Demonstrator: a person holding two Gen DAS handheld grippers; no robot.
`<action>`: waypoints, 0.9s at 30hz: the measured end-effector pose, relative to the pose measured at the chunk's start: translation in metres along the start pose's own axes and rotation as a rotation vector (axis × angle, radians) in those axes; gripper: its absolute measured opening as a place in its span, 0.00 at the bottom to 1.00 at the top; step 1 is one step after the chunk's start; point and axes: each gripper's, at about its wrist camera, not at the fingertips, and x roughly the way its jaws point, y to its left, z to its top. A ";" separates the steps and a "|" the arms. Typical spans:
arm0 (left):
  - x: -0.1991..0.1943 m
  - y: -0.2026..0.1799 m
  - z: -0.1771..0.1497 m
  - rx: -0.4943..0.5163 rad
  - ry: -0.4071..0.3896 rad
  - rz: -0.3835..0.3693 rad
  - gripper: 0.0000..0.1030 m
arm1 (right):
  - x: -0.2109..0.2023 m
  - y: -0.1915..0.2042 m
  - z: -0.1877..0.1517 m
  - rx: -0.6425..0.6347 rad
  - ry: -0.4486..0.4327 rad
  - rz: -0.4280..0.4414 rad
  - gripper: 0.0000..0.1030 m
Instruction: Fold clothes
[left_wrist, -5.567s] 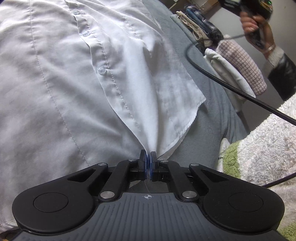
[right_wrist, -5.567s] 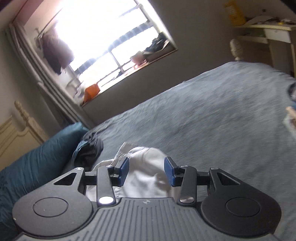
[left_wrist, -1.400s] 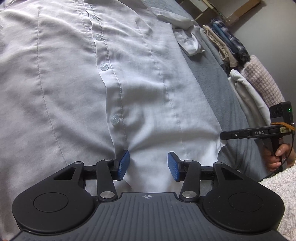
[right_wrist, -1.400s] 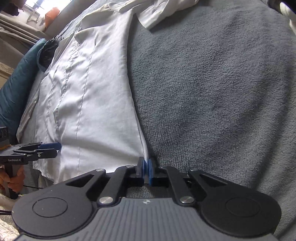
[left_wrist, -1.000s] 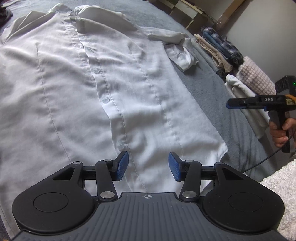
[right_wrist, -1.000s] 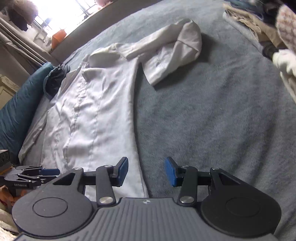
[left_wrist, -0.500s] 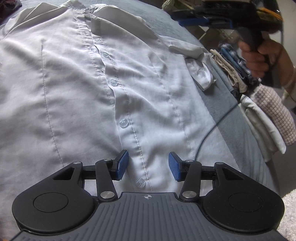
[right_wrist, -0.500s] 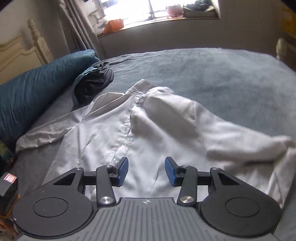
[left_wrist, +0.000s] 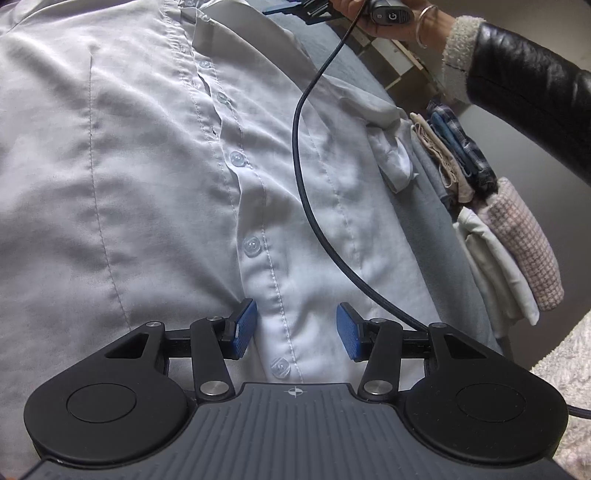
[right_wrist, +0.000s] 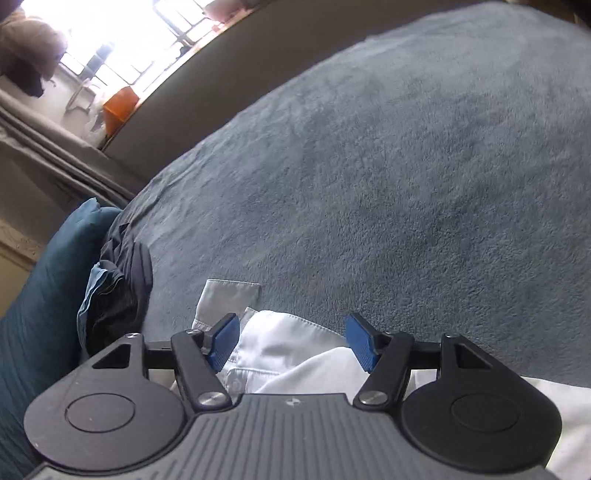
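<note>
A white button-up shirt (left_wrist: 147, 166) lies spread front-up on the grey bed cover (right_wrist: 388, 166). My left gripper (left_wrist: 295, 328) hovers open over the button placket near the hem, nothing between its blue pads. In the right wrist view the shirt's collar (right_wrist: 280, 343) lies just below my right gripper (right_wrist: 291, 341), whose jaws are opening; the pads stand apart above the cloth and do not press it. From the left wrist view, the right gripper (left_wrist: 295, 7) shows at the top edge over the collar, held by a hand (left_wrist: 388, 22) in a black sleeve, its black cable (left_wrist: 306, 184) trailing across the shirt.
A row of folded clothes (left_wrist: 491, 221) lines the bed's right edge beside the shirt's crumpled right sleeve (left_wrist: 391, 155). A dark garment (right_wrist: 118, 295) and a teal pillow (right_wrist: 40, 314) lie left of the collar. A fluffy white blanket (left_wrist: 569, 376) sits at lower right.
My right gripper let go of the shirt's side hem and swept up to the collar, its jaws widening. My left gripper sank a little closer to the placket, still open.
</note>
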 end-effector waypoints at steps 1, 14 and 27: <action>0.000 0.001 0.001 -0.004 0.002 -0.006 0.46 | 0.008 -0.002 0.003 0.017 0.033 -0.011 0.65; 0.003 0.012 0.006 -0.030 0.016 -0.059 0.47 | 0.018 0.042 0.009 -0.298 0.050 -0.001 0.65; 0.005 0.013 0.006 -0.038 0.014 -0.057 0.47 | 0.048 0.082 -0.034 -0.638 0.126 -0.021 0.10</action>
